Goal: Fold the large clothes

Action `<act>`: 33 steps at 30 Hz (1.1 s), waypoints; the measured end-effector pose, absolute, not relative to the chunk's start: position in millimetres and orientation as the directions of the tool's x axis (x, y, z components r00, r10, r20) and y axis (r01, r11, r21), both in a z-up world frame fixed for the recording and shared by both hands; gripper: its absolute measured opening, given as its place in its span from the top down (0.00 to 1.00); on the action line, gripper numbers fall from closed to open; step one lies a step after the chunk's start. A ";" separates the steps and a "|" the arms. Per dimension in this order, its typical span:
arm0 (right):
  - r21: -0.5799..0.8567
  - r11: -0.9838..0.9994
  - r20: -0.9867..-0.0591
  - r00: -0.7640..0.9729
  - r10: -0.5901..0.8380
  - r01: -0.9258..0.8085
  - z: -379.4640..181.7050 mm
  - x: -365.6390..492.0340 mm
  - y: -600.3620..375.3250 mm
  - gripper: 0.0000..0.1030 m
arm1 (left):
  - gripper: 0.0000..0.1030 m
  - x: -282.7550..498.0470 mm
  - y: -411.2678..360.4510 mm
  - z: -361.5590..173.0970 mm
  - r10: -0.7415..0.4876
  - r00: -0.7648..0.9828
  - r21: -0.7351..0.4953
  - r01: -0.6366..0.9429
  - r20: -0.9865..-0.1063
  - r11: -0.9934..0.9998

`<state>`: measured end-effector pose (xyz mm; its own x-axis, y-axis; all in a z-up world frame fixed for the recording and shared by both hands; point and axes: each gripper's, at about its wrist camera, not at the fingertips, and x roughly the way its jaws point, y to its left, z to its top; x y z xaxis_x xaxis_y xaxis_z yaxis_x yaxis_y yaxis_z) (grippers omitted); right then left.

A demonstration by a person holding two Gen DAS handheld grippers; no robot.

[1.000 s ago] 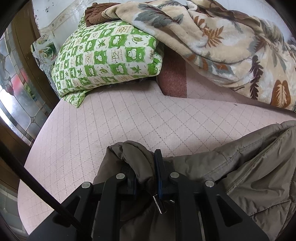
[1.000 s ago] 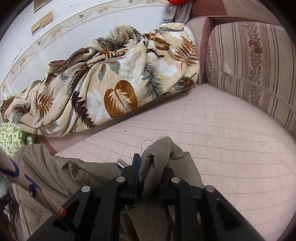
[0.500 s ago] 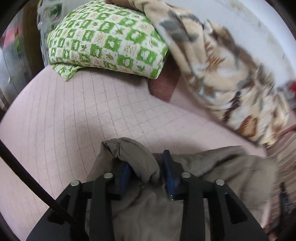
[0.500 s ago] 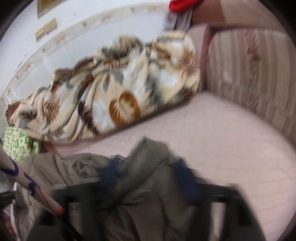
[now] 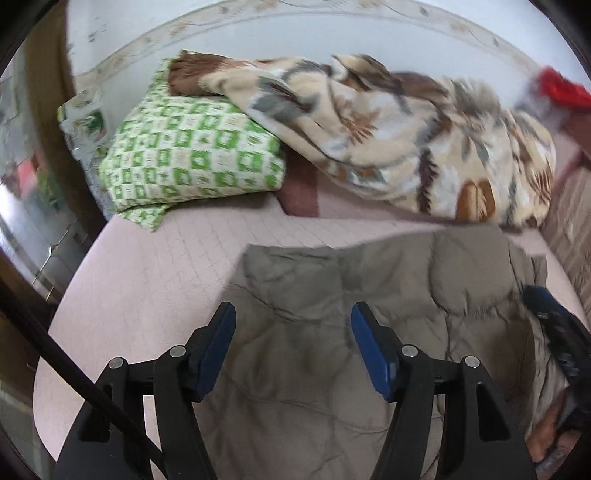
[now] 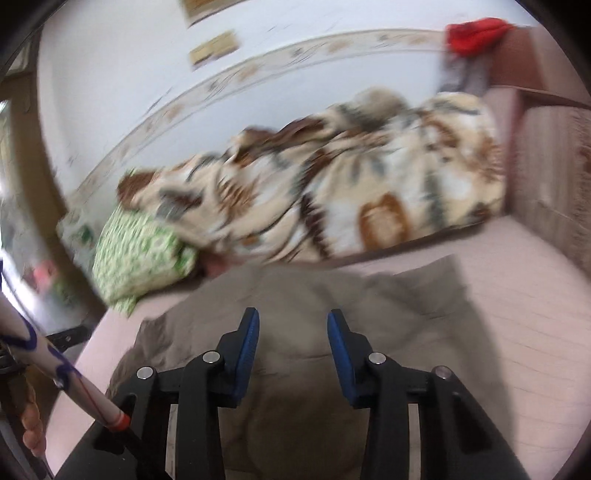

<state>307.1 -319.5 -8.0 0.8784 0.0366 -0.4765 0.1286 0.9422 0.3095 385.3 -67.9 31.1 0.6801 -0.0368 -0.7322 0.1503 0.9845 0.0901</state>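
An olive-grey padded jacket [image 5: 406,288] [image 6: 295,295] lies spread flat on the pink quilted bed cover [image 5: 147,288] [image 6: 524,295]. My left gripper [image 5: 291,321] hovers above the jacket's near part with its jaws opening. The blue pads [image 5: 218,332] stand wide apart and grip no cloth. My right gripper [image 6: 293,325] also hangs over the jacket. Its jaws are closing with a clear gap and nothing pinched between them. It shows too at the right edge of the left wrist view, as a blurred right gripper [image 5: 554,325].
A leaf-patterned blanket [image 5: 406,140] [image 6: 351,184] is heaped along the wall at the back. A green checked pillow [image 5: 192,158] [image 6: 140,251] lies at the back left. A striped cushion [image 6: 546,166] bounds the bed on the right, with a red cloth [image 6: 476,33] above it.
Both grippers let go of the jacket folds they were pinching, then rose and drew back. The jacket has dropped and now lies flat.
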 end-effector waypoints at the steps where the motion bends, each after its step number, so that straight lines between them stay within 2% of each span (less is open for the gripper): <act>1: 0.287 0.950 -0.497 0.867 0.041 0.120 -14.6 316.9 -311.2 0.59 | 0.38 387.2 -73.5 25.5 -0.043 0.671 0.088 0.160 -0.740 0.983; 6: 0.285 0.945 -0.604 0.796 0.047 0.160 -57.5 355.1 -305.6 0.56 | 0.38 411.6 -98.8 -2.4 -0.024 0.651 0.117 0.173 -0.758 0.978; 8: 0.301 0.932 -0.655 0.754 0.047 0.204 -76.8 370.6 -316.1 0.45 | 0.38 429.8 -109.8 -17.1 -0.002 0.640 0.136 0.167 -0.768 0.977; 13: 0.284 0.907 -0.700 0.713 -0.025 0.310 -103.2 397.4 -335.7 0.45 | 0.38 461.4 -125.7 -50.9 0.037 0.606 0.166 0.158 -0.795 0.973; 16: 0.238 0.914 -0.711 0.700 -0.067 0.330 -114.8 412.6 -334.8 0.44 | 0.36 469.7 -131.0 -61.0 0.056 0.616 0.194 0.160 -0.786 0.968; 21: 0.202 0.921 -0.724 0.684 -0.088 0.332 -117.2 422.4 -333.5 0.42 | 0.26 481.9 -123.4 -73.9 0.061 0.602 0.168 0.123 -0.796 0.978; 26: 0.206 0.922 -0.716 0.693 -0.085 0.327 -117.1 421.8 -332.8 0.41 | 0.26 475.9 -111.6 -63.9 0.060 0.575 0.141 0.098 -0.816 0.985; 33: 0.316 0.895 -0.612 0.789 -0.063 0.316 -76.9 378.5 -328.0 0.34 | 0.26 423.9 -83.5 -20.6 0.048 0.627 0.146 0.106 -0.777 0.984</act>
<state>378.5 -328.0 -76.9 0.7886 -0.0626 -0.6117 0.3160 0.8946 0.3159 423.9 -83.5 -20.6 0.6274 0.0475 -0.7772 0.1058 0.9837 0.1455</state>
